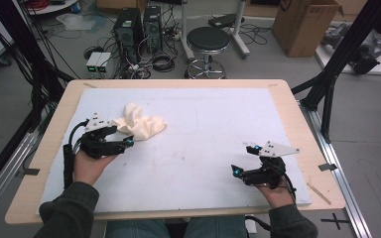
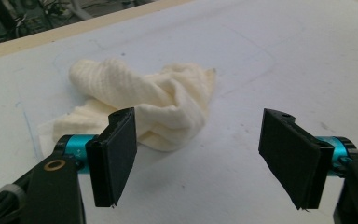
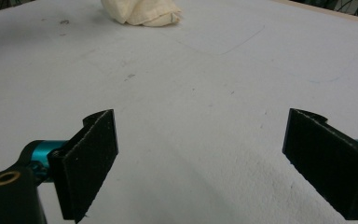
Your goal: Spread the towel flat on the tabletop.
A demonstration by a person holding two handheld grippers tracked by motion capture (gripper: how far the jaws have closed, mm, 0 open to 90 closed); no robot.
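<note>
We hold the left hand-held gripper (image 1: 127, 142) low over the worktop, its two black padded jaws spread wide with nothing between them, and the crumpled cream-white waffle-weave cloth (image 1: 140, 123) lies just beyond its tips, on the left half of the white foam-like mat (image 1: 213, 124) that covers the pale wooden worktop (image 1: 54, 129). In the left gripper view the cloth (image 2: 144, 107) sits ahead and to the left of the gap, with the left jaw's pad in front of its near edge; we cannot tell whether the pad touches it. Our right hand-held gripper (image 1: 243, 159) rests well apart on the right side of the mat, jaws likewise spread and empty, and from its own view the cloth (image 3: 142, 11) is far off at the top. To take the cloth well, we judge that we should shift the left gripper so that the bunched middle fold, not a loose corner, falls between the pads, bring the lower pad down close to the mat so it slides under the fabric, and close only once a thick ridge is inside; a pinch on a thin edge would likely let the rest drag or slip. We count one cloth, two hand-held grippers, one mat and one worktop.
</note>
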